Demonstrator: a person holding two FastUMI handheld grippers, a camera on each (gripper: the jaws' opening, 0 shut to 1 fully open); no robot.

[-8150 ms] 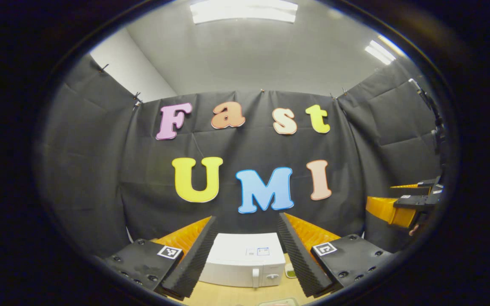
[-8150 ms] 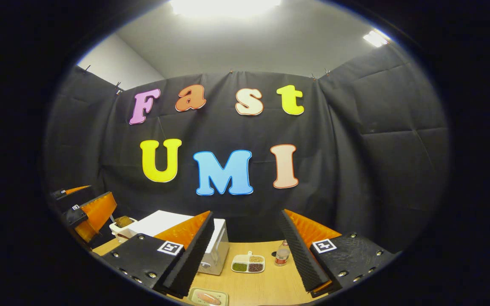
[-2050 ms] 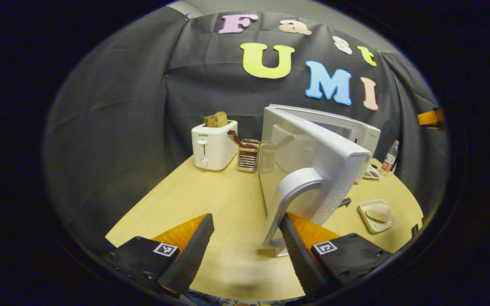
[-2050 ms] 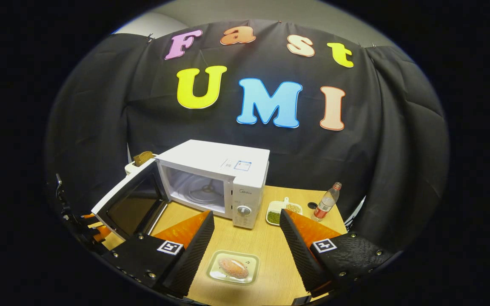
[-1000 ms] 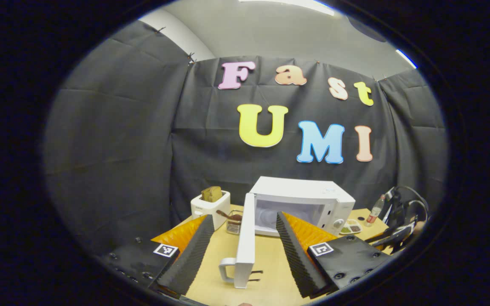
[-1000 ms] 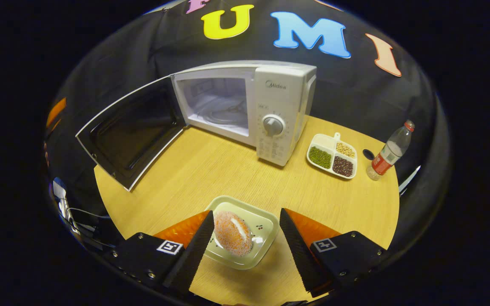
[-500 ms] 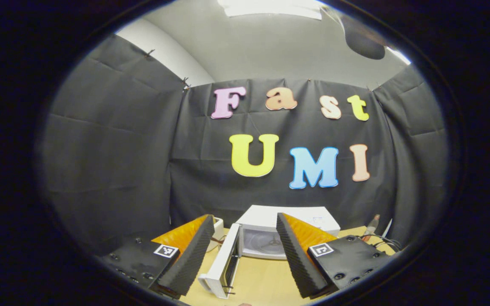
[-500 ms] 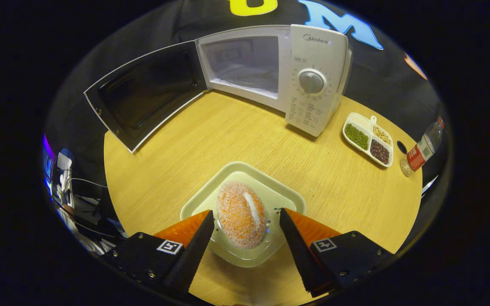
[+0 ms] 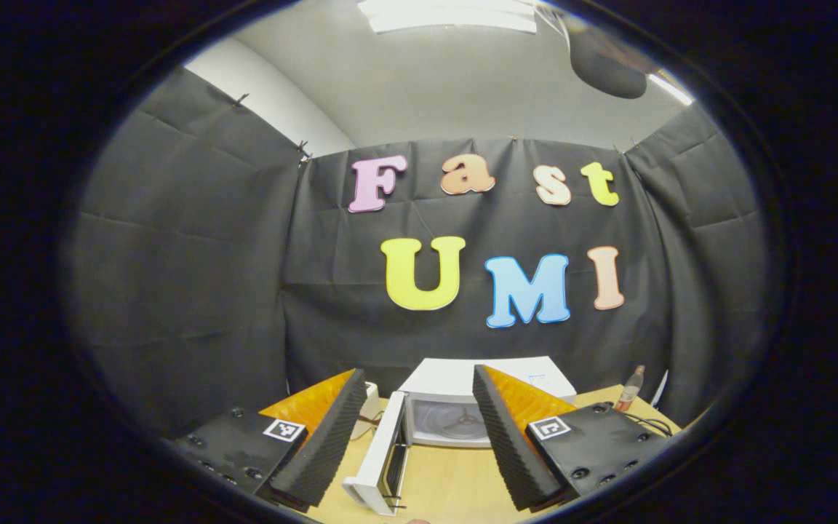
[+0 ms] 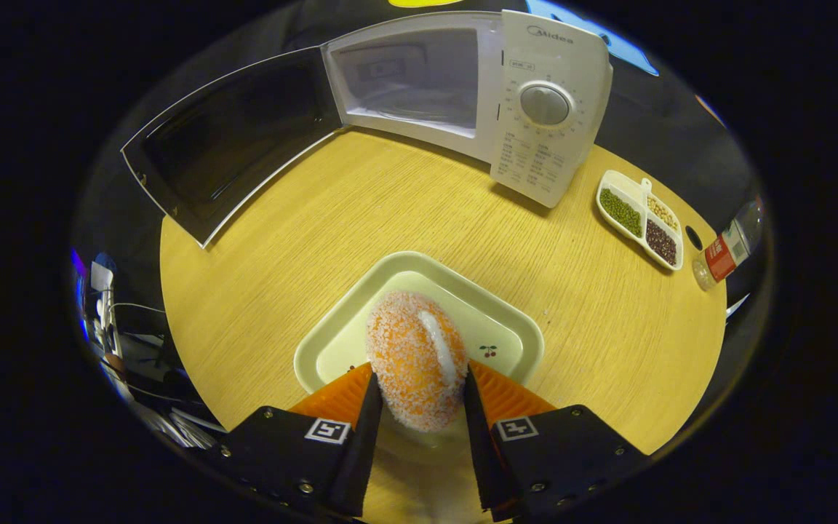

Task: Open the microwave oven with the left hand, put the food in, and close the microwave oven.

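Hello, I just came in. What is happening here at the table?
A person is loading a microwave using two hand-held grippers. Its door stands wide open and the inside looks empty. The right hand-held gripper has closed its fingers on both sides of the sugared bun, which sits on a pale plate on the wooden table. The left hand-held gripper is open, holds nothing and is away from the door.
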